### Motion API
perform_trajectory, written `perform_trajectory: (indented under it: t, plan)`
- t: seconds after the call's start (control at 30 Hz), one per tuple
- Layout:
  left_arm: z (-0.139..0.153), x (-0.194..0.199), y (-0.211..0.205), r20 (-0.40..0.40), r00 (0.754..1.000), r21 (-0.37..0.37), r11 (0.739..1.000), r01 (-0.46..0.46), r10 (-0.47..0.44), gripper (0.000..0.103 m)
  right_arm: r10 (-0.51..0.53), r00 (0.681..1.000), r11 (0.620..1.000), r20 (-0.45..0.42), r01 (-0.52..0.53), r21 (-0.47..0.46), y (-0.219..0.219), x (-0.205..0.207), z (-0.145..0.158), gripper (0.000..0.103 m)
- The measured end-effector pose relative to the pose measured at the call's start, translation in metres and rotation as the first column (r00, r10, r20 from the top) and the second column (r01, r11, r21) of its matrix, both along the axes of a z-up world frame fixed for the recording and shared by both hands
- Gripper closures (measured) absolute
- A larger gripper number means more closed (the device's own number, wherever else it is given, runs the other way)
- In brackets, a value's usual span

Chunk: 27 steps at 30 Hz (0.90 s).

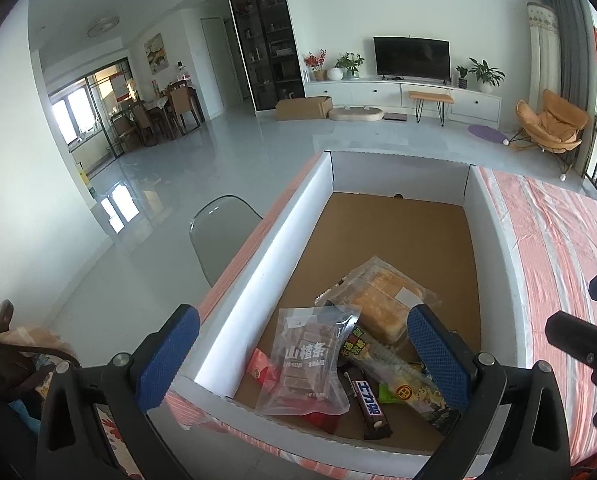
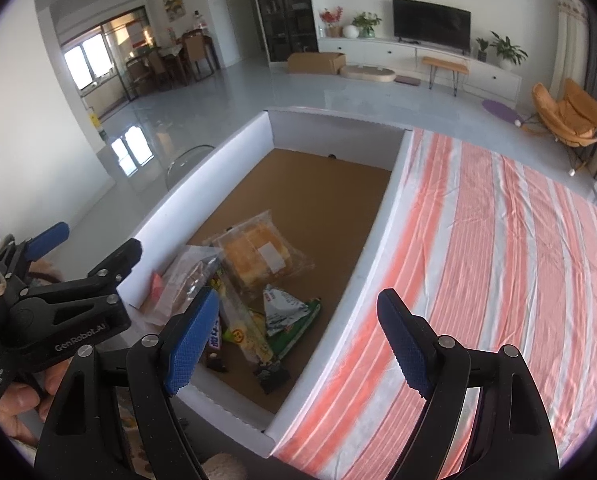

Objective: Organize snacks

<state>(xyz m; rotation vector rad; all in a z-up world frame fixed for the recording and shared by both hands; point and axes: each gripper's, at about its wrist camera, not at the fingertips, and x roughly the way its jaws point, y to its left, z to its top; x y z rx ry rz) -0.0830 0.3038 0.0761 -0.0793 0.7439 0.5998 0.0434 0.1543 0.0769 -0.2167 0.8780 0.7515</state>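
The snacks all lie in a pile at the near end of the white box [image 1: 258,240] w/ the brown cardboard floor. The box sits on the worktop, which has a red-and-white striped cloth [image 2: 498,240]. No snacks show on the cloth in either view.

The left gripper [image 1: 302,356] hangs right over the pile, pointing down into the box. It is the nearer one. Just below it and a bit ahead lie the clear bag of brown sticks [image 1: 310,364], the bread pack [image 1: 382,300], the dark choc bar [image 1: 368,404] and the long yellow-green snack pack [image 1: 398,368]. The long pack and the choc bar both lie with the long side running from far-left to near-right, so they cross the gap between the gripper's fingers on a slant.

The left gripper's jaws stand wide apart. Nothing is between the pads; it holds nothing and touches nothing.

The right gripper [image 2: 298,344] sits to the right of the pile, over the box's right wall, half over box, half over cloth. The pile is down and to its left, incl. a green-white triangle pack [image 2: 286,312]. Its jaws are wide apart too, w/ nothing held.

My guess: the pile still needs sorting, and the left gripper is best placed to go down for the next pick.
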Motion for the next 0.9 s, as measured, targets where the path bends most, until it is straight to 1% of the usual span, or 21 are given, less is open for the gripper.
perform_trajectory:
  t: [0.2,0.3,0.4,0.57,0.7,0.9]
  plan:
    - [0.003,-0.004,-0.001,0.015,1.0,-0.022,1.0,0.011,-0.011,0.0,0.02,1.0,1.0,0.011,-0.02,-0.013,0.005,-0.004,0.0,0.019]
    - [0.001,-0.003,0.002,-0.001,1.0,-0.057,0.998,0.005,-0.005,0.0,0.016,1.0,1.0,0.007,-0.016,-0.008,0.004,-0.005,-0.001,0.019]
    - [0.001,-0.004,0.005,0.006,1.0,-0.081,0.997,0.006,-0.005,0.0,0.017,1.0,1.0,0.004,-0.017,-0.005,0.006,-0.004,-0.001,0.019]
    - [0.003,-0.005,0.006,0.017,1.0,-0.074,0.997,0.005,-0.004,0.0,0.025,1.0,1.0,0.005,-0.025,-0.012,0.009,-0.005,-0.001,0.019]
    - [0.005,-0.008,0.008,0.03,1.0,-0.081,0.997,0.002,0.001,0.0,0.028,1.0,0.999,0.007,-0.028,-0.021,0.013,-0.005,-0.001,0.019]
    - [0.003,-0.007,0.013,0.026,1.0,-0.094,0.996,-0.005,0.007,0.0,0.038,0.999,0.998,0.011,-0.038,-0.048,0.02,-0.007,-0.004,0.019]
